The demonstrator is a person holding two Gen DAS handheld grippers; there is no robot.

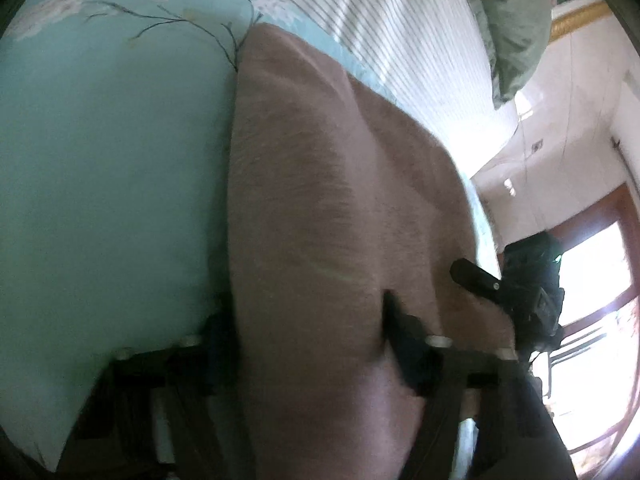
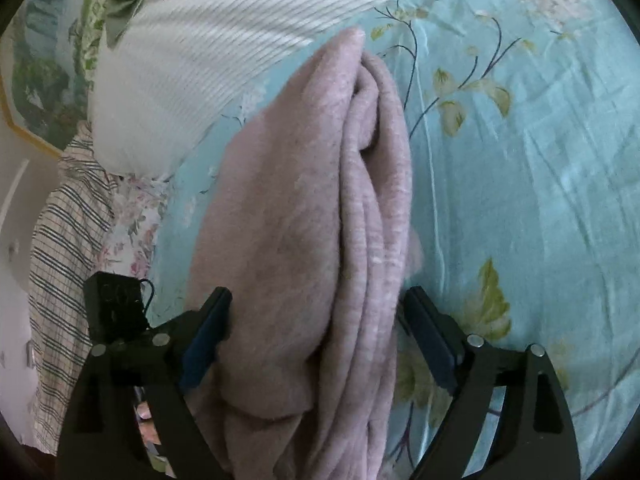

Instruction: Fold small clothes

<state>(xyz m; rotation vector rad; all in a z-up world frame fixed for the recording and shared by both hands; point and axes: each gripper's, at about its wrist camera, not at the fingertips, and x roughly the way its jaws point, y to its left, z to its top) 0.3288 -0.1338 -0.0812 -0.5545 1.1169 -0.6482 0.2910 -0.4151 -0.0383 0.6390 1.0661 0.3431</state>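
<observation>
Right claw [image 2: 316, 320] stands with its two black fingers [image 2: 212, 320] spread wide on either side of a bunched pink garment [image 2: 304, 208], the fabric filling the gap between them; whether the pads actually press the cloth cannot be told, since the jaws sit far apart. In that view the pink garment runs away from the camera in long gathered folds, several layers stacked edge to edge, over a light blue bedsheet [image 2: 520, 168] printed with leafy twigs and pale flowers.

Left claw [image 1: 308, 316] also has the pink garment [image 1: 332, 208] between its fingers — one finger [image 1: 396, 320] shows dark against the cloth, the other is mostly hidden behind the fabric's left edge (the picture is blurred here), so how tightly it grips cannot be judged. The cloth spreads broad and smooth ahead of this claw, over the same blue bedsheet [image 1: 100, 140].

A white striped pillow [image 2: 192, 64] lies beyond the garment, with a green cloth [image 1: 508, 20] past it and a checked fabric [image 2: 68, 240] at the bed's edge. The right claw [image 1: 476, 276] shows at the garment's far side in the left view, against a bright window [image 1: 592, 280].
</observation>
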